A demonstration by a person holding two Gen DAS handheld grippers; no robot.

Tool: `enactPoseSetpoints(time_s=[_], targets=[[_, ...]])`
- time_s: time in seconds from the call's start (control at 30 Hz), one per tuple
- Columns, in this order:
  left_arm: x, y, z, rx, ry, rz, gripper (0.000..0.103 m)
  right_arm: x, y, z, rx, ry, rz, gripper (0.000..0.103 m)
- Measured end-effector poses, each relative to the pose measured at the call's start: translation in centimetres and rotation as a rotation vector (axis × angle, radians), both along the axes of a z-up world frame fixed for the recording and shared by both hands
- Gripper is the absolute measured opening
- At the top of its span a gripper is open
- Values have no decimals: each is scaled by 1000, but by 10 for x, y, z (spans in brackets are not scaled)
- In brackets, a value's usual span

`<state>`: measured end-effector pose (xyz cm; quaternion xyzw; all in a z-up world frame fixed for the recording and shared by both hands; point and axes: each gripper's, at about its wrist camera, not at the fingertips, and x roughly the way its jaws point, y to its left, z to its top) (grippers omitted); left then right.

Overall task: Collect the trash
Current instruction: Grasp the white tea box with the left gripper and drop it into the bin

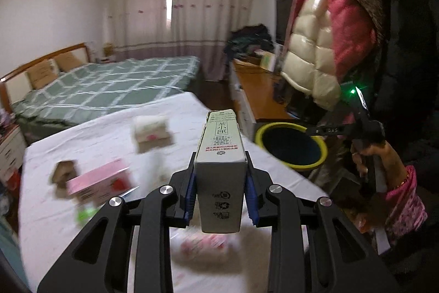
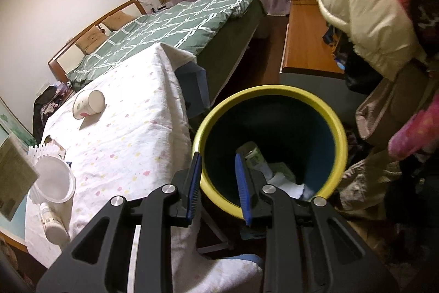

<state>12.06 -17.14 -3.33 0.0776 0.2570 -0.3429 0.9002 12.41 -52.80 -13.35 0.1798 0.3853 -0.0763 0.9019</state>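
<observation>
My left gripper (image 1: 221, 199) is shut on a tall grey-green carton (image 1: 221, 175), held upright above the white-clothed table (image 1: 109, 238). The same carton (image 2: 13, 175) shows at the left edge of the right wrist view. My right gripper (image 2: 217, 155) straddles the yellow rim of the dark trash bin (image 2: 274, 89), one finger outside and one inside, shut on the wall. In the left wrist view the bin (image 1: 258, 136) sits just past the table's right edge, with the right gripper (image 1: 315, 131) at its rim. Paper scraps (image 2: 285, 183) and a small container (image 2: 255, 153) lie inside.
On the table lie a tipped paper cup (image 2: 89, 103), a clear plastic bowl (image 2: 53, 180), a small white bottle (image 2: 53, 224), a pink box (image 1: 101, 183) and a small brown box (image 1: 64, 172). A green bed (image 2: 170, 29) stands behind, a wooden cabinet (image 2: 307, 51) to the right.
</observation>
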Motion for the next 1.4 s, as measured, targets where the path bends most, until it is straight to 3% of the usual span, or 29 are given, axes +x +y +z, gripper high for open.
enactPoseSetpoints(time_s=[0.37, 0.6, 0.8, 0.83, 0.87, 0.9, 0.93, 1.17, 1.4], targets=[[53, -176, -31, 27, 128, -236, 30, -62, -28, 3, -20, -31, -69, 24], [68, -269, -55, 78, 165, -290, 30, -84, -49, -6, 7, -20, -110, 24], [80, -315, -75, 101, 192, -292, 31, -95, -63, -10, 19, -7, -136, 24], [82, -319, -78, 109, 197, -284, 36, -96, -64, -11, 19, -6, -138, 24], [84, -320, -80, 107, 196, -277, 47, -98, -65, -11, 19, -7, -141, 24], [84, -319, -80, 98, 187, -264, 67, -99, -66, -10, 20, -7, -142, 24], [83, -317, -79, 90, 175, -256, 74, -100, -66, -10, 21, -9, -143, 24], [76, -283, -56, 60, 149, -234, 75, -96, -55, -11, 30, -17, -122, 25], [55, -184, -13, -16, 99, -148, 83, -82, -25, -13, 19, -7, -45, 30]])
